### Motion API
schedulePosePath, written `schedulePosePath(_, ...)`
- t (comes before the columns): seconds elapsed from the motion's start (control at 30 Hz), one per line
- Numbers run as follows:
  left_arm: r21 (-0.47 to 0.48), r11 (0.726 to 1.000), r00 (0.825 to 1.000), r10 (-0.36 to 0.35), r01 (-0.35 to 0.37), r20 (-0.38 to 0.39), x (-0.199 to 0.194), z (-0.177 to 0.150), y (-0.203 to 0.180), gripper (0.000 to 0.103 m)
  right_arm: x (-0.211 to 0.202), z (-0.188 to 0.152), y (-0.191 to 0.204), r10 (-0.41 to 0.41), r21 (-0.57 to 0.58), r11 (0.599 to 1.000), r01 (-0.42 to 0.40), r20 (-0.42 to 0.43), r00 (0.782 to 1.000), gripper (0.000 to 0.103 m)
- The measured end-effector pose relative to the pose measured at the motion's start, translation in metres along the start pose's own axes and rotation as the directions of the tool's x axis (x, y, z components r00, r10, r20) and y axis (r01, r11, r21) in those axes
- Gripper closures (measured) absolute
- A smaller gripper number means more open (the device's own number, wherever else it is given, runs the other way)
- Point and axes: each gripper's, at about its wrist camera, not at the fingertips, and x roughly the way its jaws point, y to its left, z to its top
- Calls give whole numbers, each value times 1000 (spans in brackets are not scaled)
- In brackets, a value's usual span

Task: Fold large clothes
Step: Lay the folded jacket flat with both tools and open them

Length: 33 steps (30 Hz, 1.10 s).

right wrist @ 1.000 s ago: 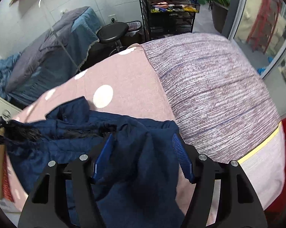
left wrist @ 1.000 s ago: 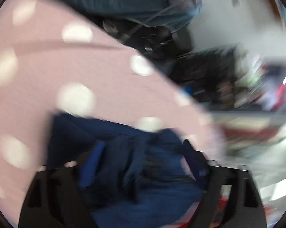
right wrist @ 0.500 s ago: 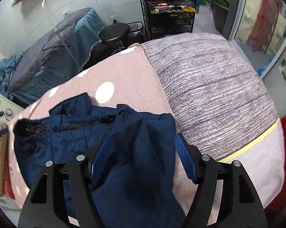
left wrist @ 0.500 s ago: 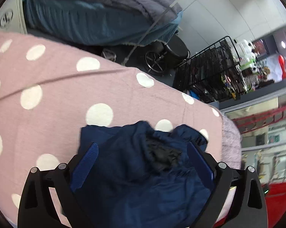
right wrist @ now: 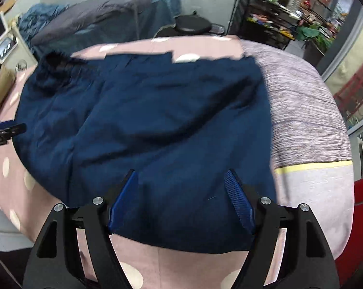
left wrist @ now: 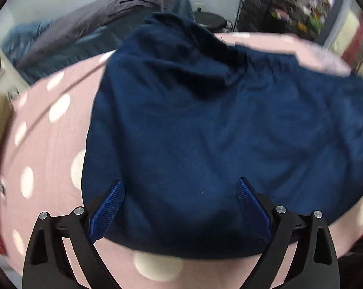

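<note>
Bed [right wrist: 205, 262] — pink cover with white dots; the near edge runs just under both grippers, with a strip of bare cover between it and the garment. Left side of the bed bare and dotted in the left wrist view; right side covered by a grey striped blanket [right wrist: 301, 101] with a yellow band.

Garment [right wrist: 145, 125] — dark blue, spread wide and fairly flat across the middle of the bed, creased, its black-lined bunched part toward the far left corner. Near hem lies close to the near edge.

Right gripper [right wrist: 181, 197] — jaws opening, blue pads apart; the garment's near hem lies between them, pads not pressing on it.

Left gripper [left wrist: 180, 204] — jaws wide apart, the hem between the fingers and loose, not pinched. Its tip also shows at the left border of the right wrist view, beside the garment's left edge.

Beyond the far edge — a second bed [right wrist: 104, 16] with grey and blue bedding, a black stool [right wrist: 193, 22], a black wire rack [right wrist: 265, 16] with bottles and plants. Glass door at right. Nothing rests on the garment.
</note>
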Motion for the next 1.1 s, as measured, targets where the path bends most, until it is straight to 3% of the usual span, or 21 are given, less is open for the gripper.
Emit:
schedulePosePath(0.1,21,998,998,54,-54,32,15,27,5,12,17,6,7,-37,-60,998,36,-3,999,29)
schedulePosePath(0.23,-17,995,995,102,-102,1,47,83,27,11,46,31,-2,-54,-89,995,53,-17,998,29)
schedulePosePath(0.43,-163,986,989,21,-45,-144,100,154,55,10,94,88,-19,-55,-66,997,51,-59,997,28)
schedulePosePath(0.53,-118,991,989,38,-55,-144,109,174,50,9,112,110,-28,-46,-34,999,43,-87,995,26)
schedulePosePath(0.6,-127,991,989,26,-45,-147,113,182,51,9,120,120,-30,-65,-32,998,62,-85,994,23)
schedulePosePath(0.67,-221,975,985,-34,-3,-167,122,190,62,8,127,129,-34,-74,-5,997,74,-88,993,21)
schedulePosePath(0.77,-383,923,968,-129,38,-215,142,187,82,5,141,137,-44,-58,76,995,67,-121,991,20)
schedulePosePath(0.9,-339,941,964,-96,6,-249,156,186,69,5,159,149,-44,-85,102,990,101,-154,984,17)
schedulePosePath(1.0,-373,928,959,-102,-4,-265,162,188,71,5,165,155,-44,-107,101,987,124,-158,982,15)
schedulePosePath(1.1,-383,924,969,-97,3,-228,155,196,74,5,167,155,-48,-102,113,986,120,-152,983,12)
